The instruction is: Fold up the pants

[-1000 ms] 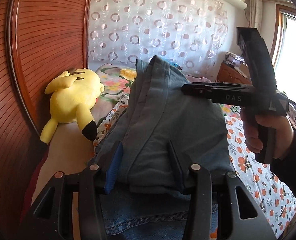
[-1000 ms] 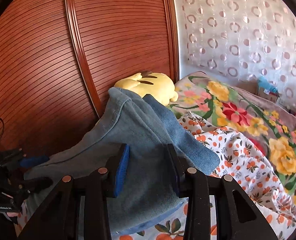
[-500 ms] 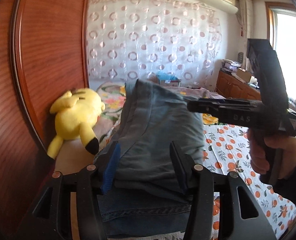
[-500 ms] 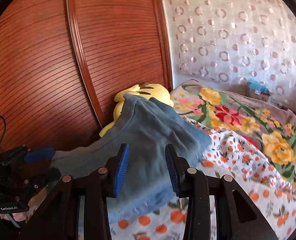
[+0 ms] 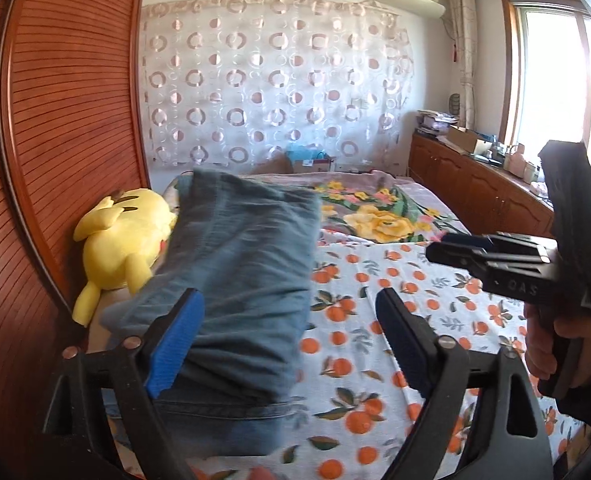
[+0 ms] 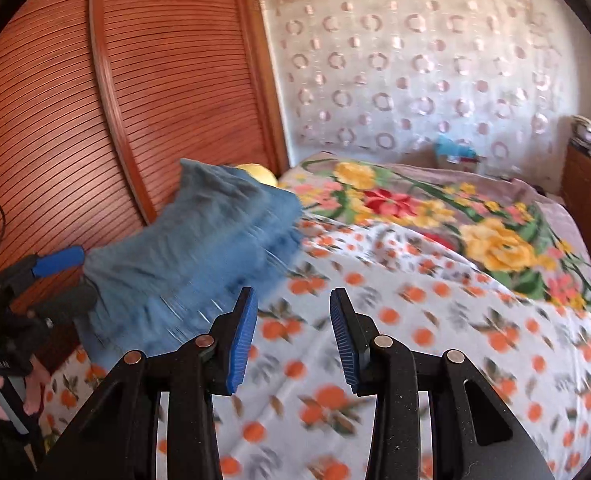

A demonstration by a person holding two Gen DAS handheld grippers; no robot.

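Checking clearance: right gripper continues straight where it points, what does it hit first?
Likely the orange-print sheet on the bed. The right gripper has open, empty jaws; the jeans lie left of that line. Depth unclear.

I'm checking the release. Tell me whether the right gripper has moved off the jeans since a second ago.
Yes. In the right wrist view the right gripper has swung right, away from the wooden headboard; the jeans now lie left of its fingers, with only the orange-print sheet between them.

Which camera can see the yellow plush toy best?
The left wrist view. There the yellow plush toy shows almost whole, lying by the wooden wardrobe door, with only one side tucked behind the jeans. In the right wrist view the jeans hide nearly all of it; only a small yellow bit peeks over them.
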